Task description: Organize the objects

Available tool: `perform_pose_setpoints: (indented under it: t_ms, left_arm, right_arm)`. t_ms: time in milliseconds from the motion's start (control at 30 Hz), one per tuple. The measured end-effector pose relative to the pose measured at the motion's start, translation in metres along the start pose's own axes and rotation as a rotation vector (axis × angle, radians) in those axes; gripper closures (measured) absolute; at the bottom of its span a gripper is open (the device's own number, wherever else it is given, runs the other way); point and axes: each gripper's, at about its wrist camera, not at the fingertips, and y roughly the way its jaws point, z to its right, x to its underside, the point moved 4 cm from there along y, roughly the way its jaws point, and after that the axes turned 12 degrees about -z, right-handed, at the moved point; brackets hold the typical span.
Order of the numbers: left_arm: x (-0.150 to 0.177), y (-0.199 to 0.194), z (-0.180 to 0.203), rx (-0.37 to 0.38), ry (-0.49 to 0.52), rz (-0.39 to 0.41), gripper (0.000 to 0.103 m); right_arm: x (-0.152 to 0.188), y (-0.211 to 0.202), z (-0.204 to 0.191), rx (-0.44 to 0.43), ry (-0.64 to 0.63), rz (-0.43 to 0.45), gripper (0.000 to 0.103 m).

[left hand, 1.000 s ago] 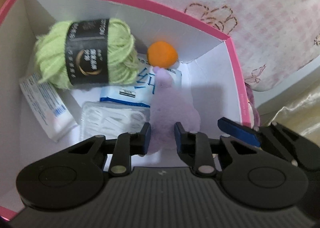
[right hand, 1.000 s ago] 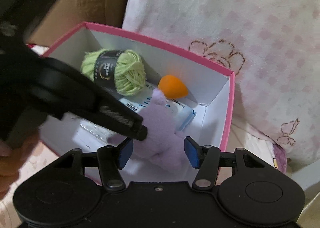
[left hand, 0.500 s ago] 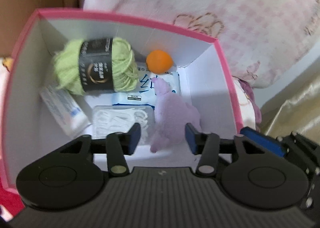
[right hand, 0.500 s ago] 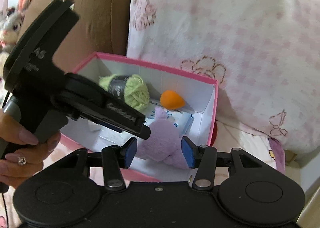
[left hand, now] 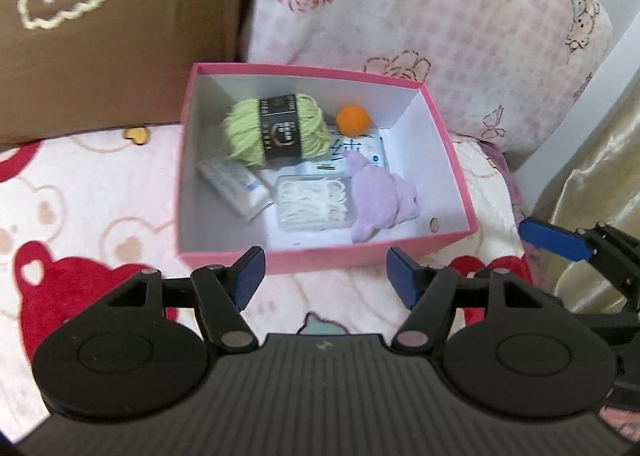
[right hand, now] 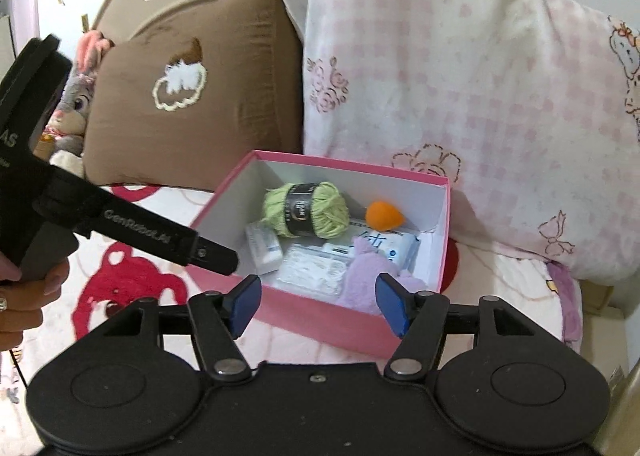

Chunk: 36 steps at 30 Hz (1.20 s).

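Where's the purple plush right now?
In the left wrist view, the purple plush lies inside the pink box, right of the floss case.

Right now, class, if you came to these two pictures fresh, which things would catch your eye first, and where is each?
The open pink cardboard box on the bear-print blanket draws the eye first. Inside, a light green yarn ball with a black label lies at the back, a small orange ball beside it, and a lilac plush toy at the front right. Both tools hang open before the box.

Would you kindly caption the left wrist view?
Open left gripper above pink box holding green yarn, orange ball, purple plush.
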Motion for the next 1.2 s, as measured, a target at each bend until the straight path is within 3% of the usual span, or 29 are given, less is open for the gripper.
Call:
perform_pose_setpoints:
  t_ms: [200, 533, 933, 1033, 1200]
  left_arm:
    - [0.032, -0.035, 0.002, -0.078, 0.027, 0.018, 0.034]
    - [0.074, -0.079, -0.007, -0.097, 0.014, 0.036, 0.029]
    - [0.105, -0.089, -0.023, -0.115, -0.033, 0.035, 0.025]
    - [0.111, -0.085, -0.025, -0.129, -0.038, 0.032, 0.023]
    - [0.121, -0.079, -0.03, -0.153, -0.053, 0.027, 0.014]
  right_arm:
    - [0.009, -0.03, -0.015, 0.007, -0.01, 0.021, 0.035]
    - [0.026, -0.073, -0.036, 0.049, -0.016, 0.019, 0.027]
    - [0.052, -0.088, -0.048, 0.089, 0.034, -0.013, 0.016]
    - [0.058, -0.086, -0.049, 0.066, 0.055, -0.032, 0.012]
    - [0.068, -0.081, -0.047, 0.092, 0.103, -0.064, 0.011]
